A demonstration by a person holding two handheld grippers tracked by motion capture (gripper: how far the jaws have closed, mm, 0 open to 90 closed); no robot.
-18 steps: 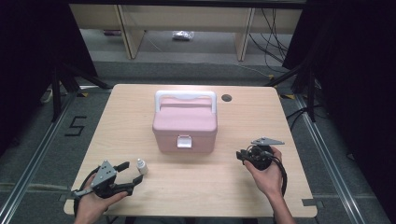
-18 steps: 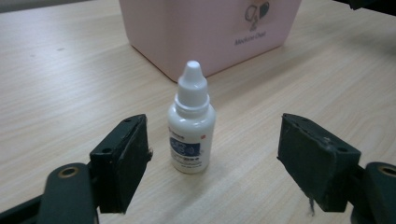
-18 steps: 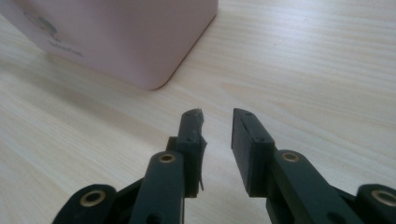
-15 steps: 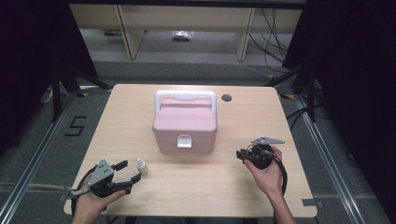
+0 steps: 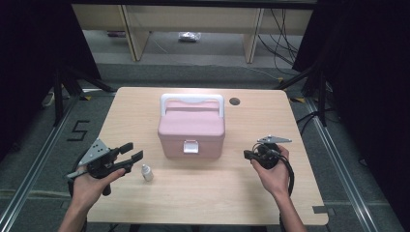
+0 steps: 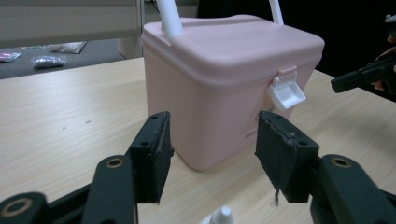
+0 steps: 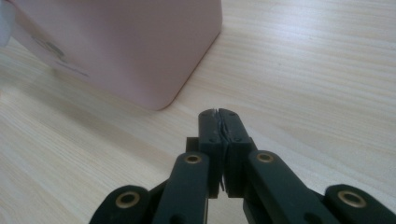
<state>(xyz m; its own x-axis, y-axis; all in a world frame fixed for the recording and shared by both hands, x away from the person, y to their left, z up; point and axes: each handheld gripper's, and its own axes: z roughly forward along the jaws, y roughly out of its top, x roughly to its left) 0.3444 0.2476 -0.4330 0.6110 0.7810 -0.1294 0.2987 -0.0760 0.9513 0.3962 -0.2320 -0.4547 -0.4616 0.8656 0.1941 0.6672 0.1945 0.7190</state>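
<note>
At the left of the high view, a person's left hand (image 5: 89,183) holds the left claw (image 5: 134,151) just above the pale wooden desk (image 5: 203,193), with a grey three-cornered plate on top of it. Its black jaws stand wide apart with nothing between the pads, and they point toward the middle of the desk. In the left claw view the gap between the jaws frames the lower front corner of the box.

Just beside that claw, a little to its right and nearer the person, a small white plastic dropper bottle (image 5: 146,172) stands upright on the desk, apart from the jaws. Its cap shows at the bottom edge of the left claw view (image 6: 219,217).

At the middle of the desk sits a pink plastic box (image 5: 191,129) with a rounded lid, a white carrying handle (image 5: 192,100) standing up at the back, and a white latch (image 5: 190,146) on its front face. The lid is down.

Behind the box and to its right, a small dark round hole (image 5: 234,101) marks the desk top.

At the right, the person's right hand (image 5: 271,171) holds the right claw (image 5: 247,154), whose jaws are pressed together on nothing and point left toward the box, near it but apart.
</note>
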